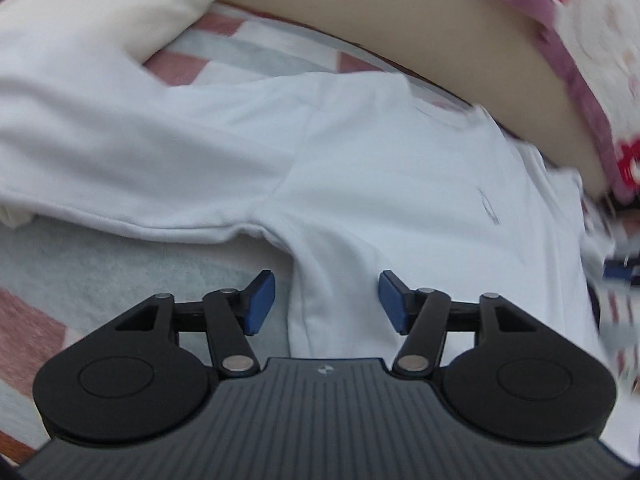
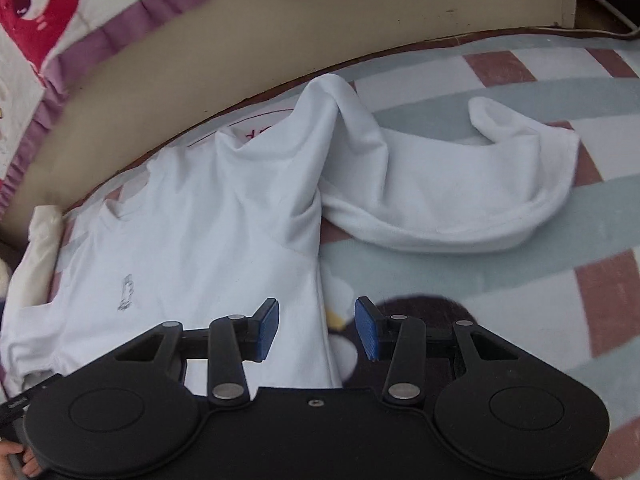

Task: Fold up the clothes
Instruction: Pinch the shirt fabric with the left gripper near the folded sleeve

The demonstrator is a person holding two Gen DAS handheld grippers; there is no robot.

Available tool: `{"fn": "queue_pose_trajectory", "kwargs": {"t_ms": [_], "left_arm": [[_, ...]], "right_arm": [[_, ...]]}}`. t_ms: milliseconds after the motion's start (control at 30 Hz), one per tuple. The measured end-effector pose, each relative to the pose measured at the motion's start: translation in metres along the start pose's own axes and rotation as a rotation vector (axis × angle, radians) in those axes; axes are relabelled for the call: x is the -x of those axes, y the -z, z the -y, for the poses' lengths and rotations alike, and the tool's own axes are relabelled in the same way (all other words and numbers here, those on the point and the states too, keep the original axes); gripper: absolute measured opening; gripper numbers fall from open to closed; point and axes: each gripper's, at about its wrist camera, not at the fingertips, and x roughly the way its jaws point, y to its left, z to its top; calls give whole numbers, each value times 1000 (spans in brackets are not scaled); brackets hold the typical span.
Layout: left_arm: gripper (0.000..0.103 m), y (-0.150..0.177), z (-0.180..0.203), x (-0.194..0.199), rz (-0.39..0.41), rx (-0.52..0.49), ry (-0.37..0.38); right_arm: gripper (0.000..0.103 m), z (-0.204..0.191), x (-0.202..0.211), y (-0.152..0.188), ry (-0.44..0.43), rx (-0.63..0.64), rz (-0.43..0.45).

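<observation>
A white T-shirt (image 2: 208, 240) lies spread front-up on a checked blanket (image 2: 520, 264) of pale blue, white and dusty red squares, its neckline toward a tan padded edge (image 2: 200, 68) that runs along the far side. A small grey print (image 2: 126, 292) marks the chest. Seen from the right wrist, one sleeve (image 2: 440, 192) flops out to the right, bunched and partly rolled on itself, with a raised fold (image 2: 340, 120) at the shoulder. Beyond the tan edge hangs a cloth with a purple frill (image 2: 120, 36) and red cartoon print.

The right gripper (image 2: 316, 328) hovers low over the shirt's side edge, its blue-padded jaws apart and holding nothing; one pad sits above the fabric, the other above the blanket. A fingertip (image 2: 16, 456) shows at the lower left corner.

From the left wrist, the left gripper (image 1: 326, 302) also has its jaws apart and empty, straddling the shirt's opposite side seam (image 1: 304, 304) just below the armpit. The other sleeve (image 1: 100, 140) stretches away to the left, flatter. This view is blurred toward the right edge
</observation>
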Motion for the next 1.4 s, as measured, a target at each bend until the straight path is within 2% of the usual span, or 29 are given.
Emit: {"fn": "queue_pose_trajectory", "kwargs": {"t_ms": [67,133,167,200,233,333,467,567,700,767,833,933,967,1000,1067,1133,1267,1400], "left_arm": [[58,-3,-6,-5,26,46,-20],[55,-3,-6,-8,69,50,-17],[30,-3,-5,-9,89,44,-15],[3,-2,0,-8,100,-5,-13],[3,-1,4,-7,114,-47,-13],[4,-1,1,11,183,-65,-52],[4,-1,-3,33,268,-92,-108],[4,9,-11,9,193,-79,-224],[5,13,-27,6,186,66,-195],[5,11,-28,8,182,74,-171],[5,6,-30,6,157,69,-147],[5,3,-32,3,133,54,-136],[5,3,-33,2,132,44,-134],[5,3,-32,2,135,27,-134],[5,3,-30,4,134,9,-136],[5,3,-32,4,130,19,-138],[7,3,-26,3,107,-37,-206],[11,-1,-7,18,126,-169,-275]], "right_arm": [[48,-4,-9,-2,-7,24,21],[49,-4,-18,-3,-18,27,36],[50,-1,-23,-2,-27,20,35],[52,1,-27,-1,-35,13,33],[53,3,-31,0,-39,7,23],[53,4,-40,4,-41,22,6],[53,-1,-44,6,-28,91,31],[53,-3,-46,4,-23,102,36],[53,-2,-48,1,-37,83,52],[54,0,-51,-3,-55,73,77],[58,-1,-58,-9,-78,67,110],[61,-9,-70,-14,-104,106,173],[54,-18,-71,-15,-77,175,188],[4,-27,-73,-15,-49,245,203],[6,-44,-75,-16,9,378,236],[4,-54,-62,-15,103,427,299],[6,-40,-78,-23,200,371,234],[7,-48,-75,-22,298,442,251]]}}
